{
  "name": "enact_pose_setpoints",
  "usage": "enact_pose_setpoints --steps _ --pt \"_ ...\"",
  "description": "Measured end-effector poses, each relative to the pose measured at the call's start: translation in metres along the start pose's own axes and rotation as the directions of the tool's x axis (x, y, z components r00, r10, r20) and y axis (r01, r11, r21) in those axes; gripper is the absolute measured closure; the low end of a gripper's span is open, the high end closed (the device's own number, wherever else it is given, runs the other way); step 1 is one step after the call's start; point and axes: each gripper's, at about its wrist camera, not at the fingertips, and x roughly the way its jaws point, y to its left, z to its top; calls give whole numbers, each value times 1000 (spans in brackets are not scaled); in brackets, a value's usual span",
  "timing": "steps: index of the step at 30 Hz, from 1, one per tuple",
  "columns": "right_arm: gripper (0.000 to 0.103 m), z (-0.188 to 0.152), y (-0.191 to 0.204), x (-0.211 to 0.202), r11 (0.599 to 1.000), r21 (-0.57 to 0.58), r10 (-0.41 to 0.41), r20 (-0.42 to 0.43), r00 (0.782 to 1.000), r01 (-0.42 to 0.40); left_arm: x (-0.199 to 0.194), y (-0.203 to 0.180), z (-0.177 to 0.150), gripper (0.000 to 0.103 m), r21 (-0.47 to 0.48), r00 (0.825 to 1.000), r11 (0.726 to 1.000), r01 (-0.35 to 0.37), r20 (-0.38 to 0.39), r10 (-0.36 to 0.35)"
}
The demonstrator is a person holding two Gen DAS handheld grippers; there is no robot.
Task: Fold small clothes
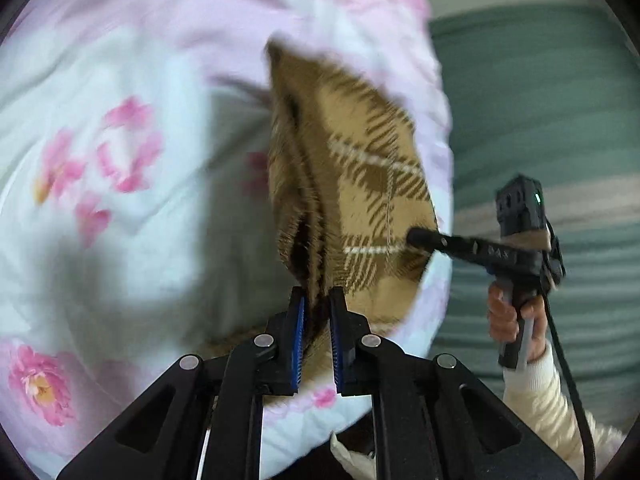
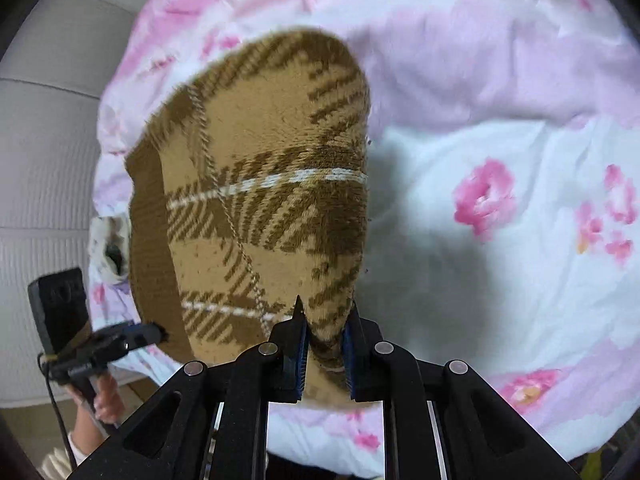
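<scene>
A small tan and brown plaid garment [image 1: 360, 184] hangs lifted above a floral quilt, held between both grippers. My left gripper [image 1: 318, 304] is shut on one bunched edge of it. My right gripper [image 2: 325, 316] is shut on the opposite edge, and the garment [image 2: 264, 200] spreads out flat in front of it. The right gripper also shows in the left wrist view [image 1: 418, 237], gripping the garment's far side. The left gripper shows in the right wrist view [image 2: 158, 330], at the garment's brown ribbed hem.
A white and pink floral quilt [image 1: 120, 184] lies under the garment and fills most of both views [image 2: 500, 160]. A teal striped cushion [image 1: 540, 120] lies beyond the quilt's edge. A grey-white sofa surface [image 2: 44, 160] is on the other side.
</scene>
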Motion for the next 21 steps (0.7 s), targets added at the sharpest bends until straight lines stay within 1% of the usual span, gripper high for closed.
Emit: enact_pose_setpoints --steps 2,4,5,6,7,8,10,11,12,13,14,16,17,18,19,20,21 --pt "87 4 -1 23 1000 -4 -8 -11 1000 8 2 17 7 96 -30 999 999 -32 28 32" --pt "86 8 -4 45 999 -5 -50 -13 999 50 8 28 13 96 -39 998 998 -53 33 54" --pt "85 9 -6 53 998 -4 -67 -11 998 67 12 30 11 96 -45 997 997 -66 26 67" --pt "82 9 -8 59 998 -8 -66 -4 998 66 16 34 8 96 -44 998 997 -65 19 66" --pt "82 8 -7 59 998 -10 -64 -3 998 64 17 31 3 96 -33 998 998 -56 14 56" --pt "79 6 -9 59 998 -2 -65 2 998 65 17 25 -3 95 -8 998 998 -65 20 65" --pt "67 -2 -15 55 999 19 -40 13 999 40 22 15 -7 85 42 994 994 -104 33 103" --pt "54 -5 -16 50 999 22 -30 19 999 30 23 15 -7 70 53 992 991 -123 32 121" --pt "44 -11 -17 44 1000 19 -20 38 999 20 23 21 -6 52 59 989 988 -143 33 141" --pt "41 -15 -19 41 999 19 -27 48 998 26 28 25 -7 45 60 988 986 -154 37 152" --pt "40 -15 -22 43 999 18 -40 50 998 40 31 30 -6 41 56 986 985 -165 40 163" --pt "40 -20 -24 42 999 5 -44 43 998 44 37 42 -3 38 42 983 983 -180 30 179" --pt "40 -20 -25 44 999 5 -43 32 999 43 42 47 -1 36 31 983 983 -181 12 181" --pt "40 -23 -26 49 999 6 -41 19 999 41 50 51 0 36 17 984 984 -178 -11 178" --pt "40 -25 -29 55 999 13 -38 4 999 38 59 55 1 36 2 986 988 -157 -48 157" --pt "40 -26 -32 57 999 19 -34 -6 999 34 65 57 1 36 0 988 991 -137 -69 136" --pt "40 -28 -36 61 999 34 -19 -18 1000 19 74 59 3 35 6 988 991 -131 -85 131"
